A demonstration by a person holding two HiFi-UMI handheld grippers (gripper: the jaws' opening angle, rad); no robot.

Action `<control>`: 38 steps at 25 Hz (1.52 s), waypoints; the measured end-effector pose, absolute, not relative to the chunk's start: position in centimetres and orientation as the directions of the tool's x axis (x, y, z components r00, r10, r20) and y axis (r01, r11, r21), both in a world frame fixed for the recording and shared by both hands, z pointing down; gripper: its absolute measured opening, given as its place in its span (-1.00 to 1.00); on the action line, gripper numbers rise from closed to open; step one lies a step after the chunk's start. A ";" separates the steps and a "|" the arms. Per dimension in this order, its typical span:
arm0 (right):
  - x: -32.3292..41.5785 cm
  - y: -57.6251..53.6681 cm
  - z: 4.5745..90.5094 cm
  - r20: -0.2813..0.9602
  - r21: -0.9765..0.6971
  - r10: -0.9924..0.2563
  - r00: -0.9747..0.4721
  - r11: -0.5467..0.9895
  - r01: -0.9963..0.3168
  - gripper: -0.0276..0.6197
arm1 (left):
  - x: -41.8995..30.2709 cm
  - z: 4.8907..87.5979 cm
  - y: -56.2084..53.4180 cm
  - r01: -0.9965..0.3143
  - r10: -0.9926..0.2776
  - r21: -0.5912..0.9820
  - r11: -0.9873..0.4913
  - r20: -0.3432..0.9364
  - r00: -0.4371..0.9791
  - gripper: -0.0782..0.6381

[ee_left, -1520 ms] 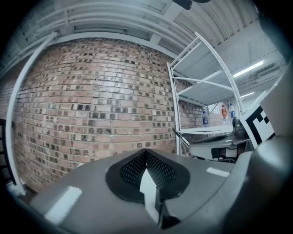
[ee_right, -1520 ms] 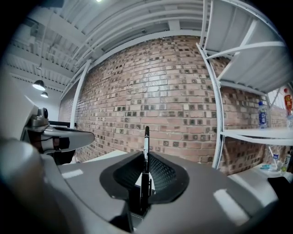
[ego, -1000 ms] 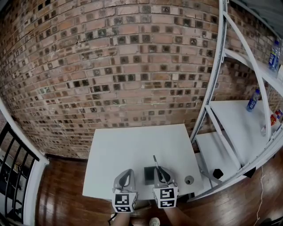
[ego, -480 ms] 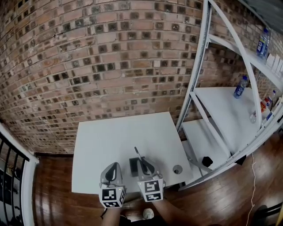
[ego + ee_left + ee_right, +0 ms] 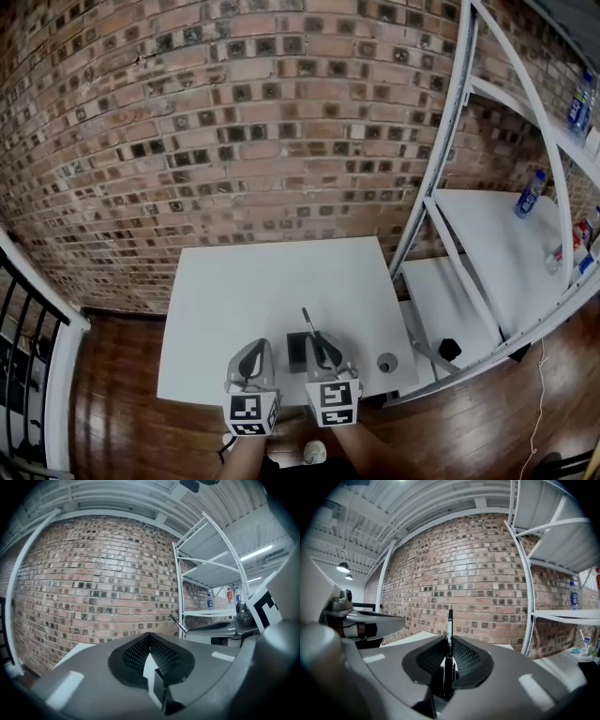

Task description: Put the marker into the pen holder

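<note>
Print on the blue-capped bottle (image 5: 528,199) on the white shelf rack (image 5: 487,244) is too small to read, and the same goes for the other bottles further right. The only clear graphics are the black-and-white square patterns on the two gripper cubes, left cube (image 5: 247,412) and right cube (image 5: 336,394), which carry no letters. Both grippers sit low at the near edge of the white table (image 5: 272,281), side by side, jaws pointing away toward the brick wall (image 5: 234,112), with a forearm visible behind each. The right gripper (image 5: 320,343) is clamped on the marker (image 5: 307,323), a thin dark stick with a pale band. It stands between the pads and pokes out well past the jaw ends, leaning slightly left in the head view. The left gripper (image 5: 253,354) has its jaw tips together with nothing between them. The pen holder (image 5: 297,349), dark and boxy, stands on the table between the two grippers. The marker is just beside its right edge; whether they touch can't be told. A small round grey object (image 5: 387,362) sits on the table to the right.
</note>
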State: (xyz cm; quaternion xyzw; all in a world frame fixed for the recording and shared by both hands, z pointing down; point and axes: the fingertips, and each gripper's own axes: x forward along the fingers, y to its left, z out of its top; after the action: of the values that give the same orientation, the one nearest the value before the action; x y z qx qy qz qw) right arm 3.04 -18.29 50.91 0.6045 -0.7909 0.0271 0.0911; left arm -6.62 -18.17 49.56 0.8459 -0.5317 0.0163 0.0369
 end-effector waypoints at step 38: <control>3.5 -21.2 54.4 0.231 0.073 -0.942 -0.242 0.264 -0.962 -0.80 | -6.5 50.5 -20.2 -0.894 -0.892 0.045 -0.445 0.067 0.447 -0.74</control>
State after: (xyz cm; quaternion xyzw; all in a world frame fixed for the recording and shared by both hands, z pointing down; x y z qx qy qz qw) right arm 3.49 -21.23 54.39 0.6050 -0.7868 0.0418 0.1146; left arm -6.54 -20.16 50.50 0.8499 -0.5254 0.0165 0.0367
